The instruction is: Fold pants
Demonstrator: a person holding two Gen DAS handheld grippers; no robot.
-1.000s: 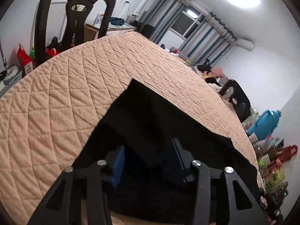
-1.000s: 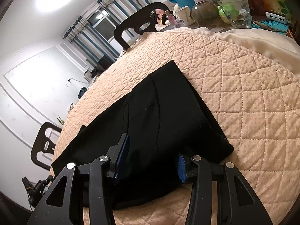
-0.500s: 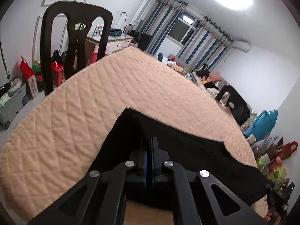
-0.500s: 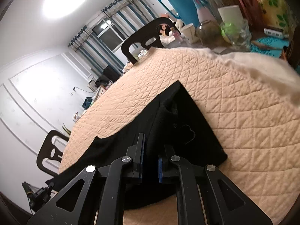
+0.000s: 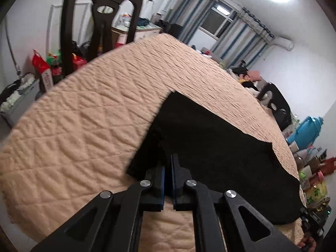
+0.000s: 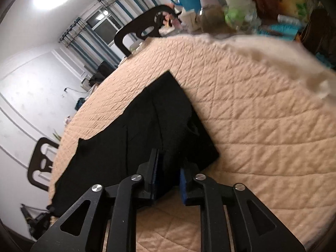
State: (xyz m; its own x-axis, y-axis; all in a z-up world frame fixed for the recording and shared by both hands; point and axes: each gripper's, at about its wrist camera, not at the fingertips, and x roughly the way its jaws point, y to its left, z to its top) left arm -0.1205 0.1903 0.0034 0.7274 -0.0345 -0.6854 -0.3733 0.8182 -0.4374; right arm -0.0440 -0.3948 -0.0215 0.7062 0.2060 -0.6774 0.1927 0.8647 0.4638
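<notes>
Now the left gripper (image 5: 168,166) has its two fingers pressed almost together on the near edge of the black pants (image 5: 210,147), as half a second ago, and the cloth there stands lifted off the quilted beige cover (image 5: 84,126). The right gripper (image 6: 169,168), nearly closed on the fabric half a second ago, shows a wider gap, with a raised fold of the pants (image 6: 147,130) bunched between its blue pads (image 6: 183,185). The pants lie across the near part of the cover, stretching from one gripper to the other. A dark chair (image 5: 100,25) stands at the far left.
</notes>
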